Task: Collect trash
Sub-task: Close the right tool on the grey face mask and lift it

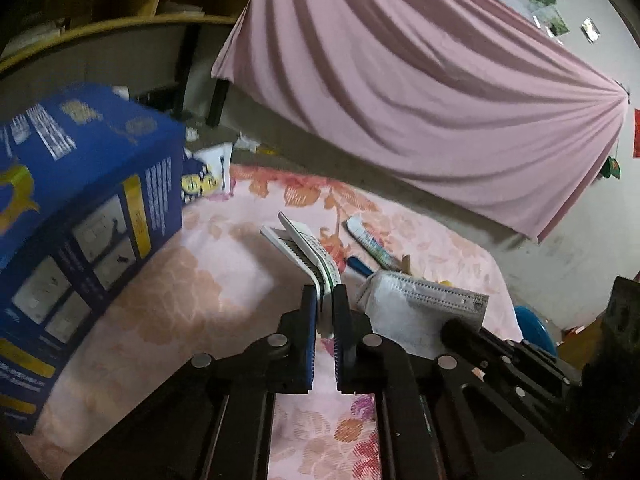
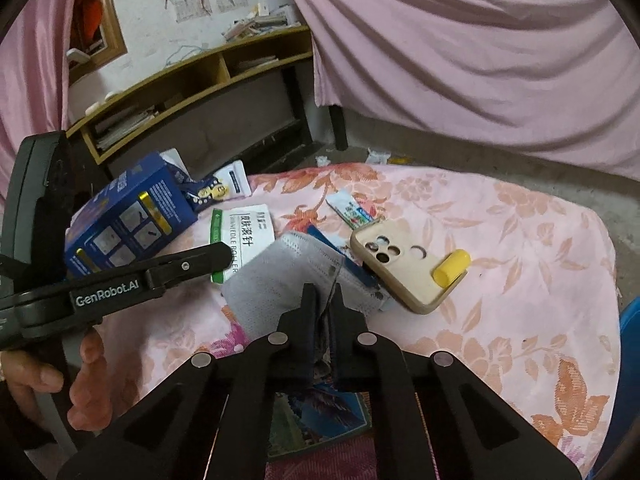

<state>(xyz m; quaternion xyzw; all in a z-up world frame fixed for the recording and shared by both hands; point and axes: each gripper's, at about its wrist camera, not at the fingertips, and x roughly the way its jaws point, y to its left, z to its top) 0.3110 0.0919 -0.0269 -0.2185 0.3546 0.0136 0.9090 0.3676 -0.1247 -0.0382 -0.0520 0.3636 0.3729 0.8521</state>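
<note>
My left gripper (image 1: 324,300) is shut on a flat white-and-green packet (image 1: 308,248), held just above the pink flowered table cover (image 1: 192,280). The same packet shows in the right wrist view (image 2: 248,236), under the left gripper's finger (image 2: 192,260). My right gripper (image 2: 323,300) is shut on a grey face mask (image 2: 272,280), also seen in the left wrist view (image 1: 416,304). A blue carton (image 1: 72,208) lies tilted at the left and also shows in the right wrist view (image 2: 128,216). A small white-blue tube (image 2: 352,212) lies behind the mask.
A beige phone case (image 2: 404,264) with a yellow cylinder (image 2: 452,268) on it lies right of the mask. A cartoon-printed wrapper (image 2: 216,190) lies behind the carton. A wooden shelf (image 2: 192,80) and pink curtain (image 2: 480,60) stand beyond. A blue object (image 1: 532,328) sits off the table's right edge.
</note>
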